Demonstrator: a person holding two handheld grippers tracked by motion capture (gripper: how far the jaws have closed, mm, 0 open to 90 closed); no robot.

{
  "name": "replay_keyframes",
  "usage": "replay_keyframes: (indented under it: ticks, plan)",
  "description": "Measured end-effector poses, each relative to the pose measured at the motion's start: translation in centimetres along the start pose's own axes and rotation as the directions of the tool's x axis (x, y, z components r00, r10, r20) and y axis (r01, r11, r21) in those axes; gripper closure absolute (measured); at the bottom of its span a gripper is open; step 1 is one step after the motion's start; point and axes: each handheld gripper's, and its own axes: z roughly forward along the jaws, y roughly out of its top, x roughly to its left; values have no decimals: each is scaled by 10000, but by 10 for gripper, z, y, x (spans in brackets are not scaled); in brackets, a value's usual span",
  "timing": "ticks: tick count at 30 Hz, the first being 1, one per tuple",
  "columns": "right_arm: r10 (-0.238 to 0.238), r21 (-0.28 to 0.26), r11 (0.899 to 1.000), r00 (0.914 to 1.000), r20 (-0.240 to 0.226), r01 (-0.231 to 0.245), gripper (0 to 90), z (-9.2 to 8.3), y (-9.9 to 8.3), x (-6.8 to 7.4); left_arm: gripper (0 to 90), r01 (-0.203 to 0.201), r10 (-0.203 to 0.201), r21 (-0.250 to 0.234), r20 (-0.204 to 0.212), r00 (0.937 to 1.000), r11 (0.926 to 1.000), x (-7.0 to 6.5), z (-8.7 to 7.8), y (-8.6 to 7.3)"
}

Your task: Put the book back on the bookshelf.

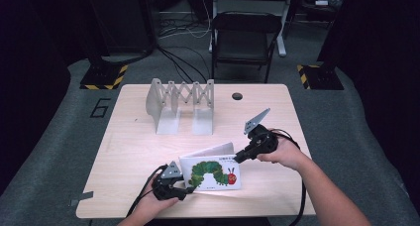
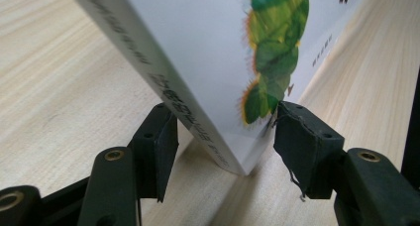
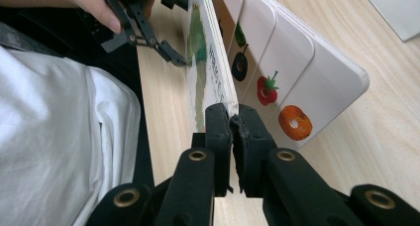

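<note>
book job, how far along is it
Done: the book is up off the table, standing on its lower edge. In hand: the right gripper pinches the front cover's edge, while the left gripper brackets the spine corner, one pad touching, the other apart. Left: probably moving it into the rack, which holds nothing yet.

A recording studio or lab set-up: a light wooden table [image 1: 133, 151] stands on grey carpet between black curtains, with hazard-striped stand bases [image 1: 104, 76] at far left and far right, loose cables [image 1: 181, 30] on the floor, and a black folding chair [image 1: 245, 40] beyond the table.
</note>
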Motion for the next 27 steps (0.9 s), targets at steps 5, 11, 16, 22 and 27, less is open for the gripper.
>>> replay_keyframes:
  ticks: [5, 11, 16, 22, 27]
  plan:
    - [-384, 126, 9992, 9990, 227, 382, 852, 2, -2, 1, 442, 266, -260, -341, 163, 9995, 9991, 5, -4, 5]
    - [-656, 254, 9976, 9960, 607, 642, 846, 9, -4, 3, 471, 448, -444, -382, 130, 9989, 9983, 12, -9, 13]
    - [-1028, 518, 9939, 9878, 1171, 973, 842, 18, -2, 4, 488, 876, -884, -639, -98, 9960, 9941, 18, -13, 15]
    - [-1457, 467, 9892, 9699, 1953, 1392, 832, 28, 5, 7, 502, 779, -821, -723, -562, 9950, 9943, 25, -18, 15]
    - [-1592, 446, 9872, 9590, 2345, 1530, 824, 32, 8, 10, 513, 922, -964, -823, -488, 9941, 9923, 28, -21, 12]
